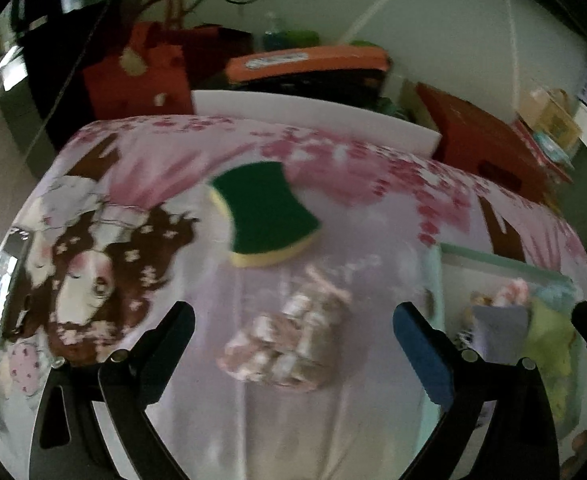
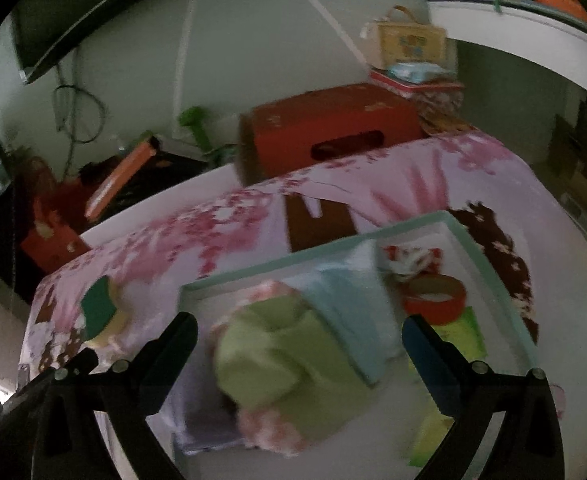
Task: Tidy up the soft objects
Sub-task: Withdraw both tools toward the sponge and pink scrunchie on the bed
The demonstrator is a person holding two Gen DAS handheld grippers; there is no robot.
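A brown-and-pink patterned cloth bundle (image 1: 289, 340) lies on the pink printed bedsheet (image 1: 165, 168), between the fingers of my open left gripper (image 1: 293, 336). A green-and-yellow sponge (image 1: 267, 214) lies beyond it and also shows in the right wrist view (image 2: 101, 312). My right gripper (image 2: 299, 344) is open above a mint-rimmed tray (image 2: 325, 256) that holds a green cloth (image 2: 285, 356), a light blue cloth (image 2: 349, 308), a floral cloth (image 2: 273, 432) and a grey cloth (image 2: 201, 420). The tray also shows in the left wrist view (image 1: 501, 264).
An orange tape roll (image 2: 435, 296), a yellow-green sponge (image 2: 465, 332) and a red-white item (image 2: 411, 258) also sit in the tray. Red boxes (image 2: 329, 128) and bags (image 1: 141, 72) stand behind the bed by the wall. A white board (image 1: 317, 114) leans at the bed's far edge.
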